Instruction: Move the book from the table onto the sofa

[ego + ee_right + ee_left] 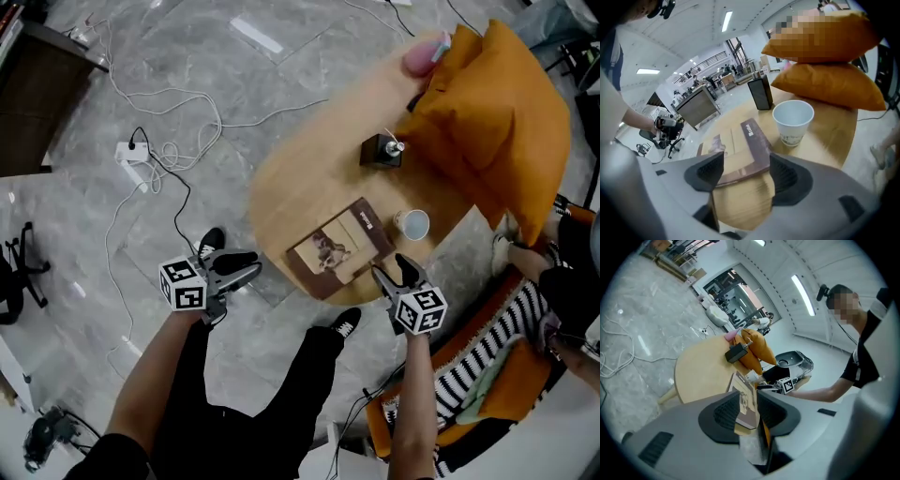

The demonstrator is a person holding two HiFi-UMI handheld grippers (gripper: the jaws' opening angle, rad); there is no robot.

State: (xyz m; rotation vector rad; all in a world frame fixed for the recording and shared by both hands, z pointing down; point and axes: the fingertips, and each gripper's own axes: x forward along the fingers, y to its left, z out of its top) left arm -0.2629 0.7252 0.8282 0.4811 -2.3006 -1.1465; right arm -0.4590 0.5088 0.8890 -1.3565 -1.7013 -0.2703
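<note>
1. Book (337, 248): brown cover, lying flat and face up on the round wooden table (300, 169), near the edge closest to the person.
2. Paper cup (412, 225) stands just beside the book, on its right. A small black box (381, 151) sits farther in. Orange cushions (492, 112) are piled over the table's far right side.
3. Floor (187, 75): grey marbled tile, with white cables and a power strip (134, 153) left of the table.
4. Right gripper (392, 269): jaws wide apart, pressing nothing. The book's near right corner lies in line with the gap, just ahead.
5. Left gripper (242, 266): jaws narrowly parted and empty. It hangs off the table's edge, left of the book and apart from it.
</note>
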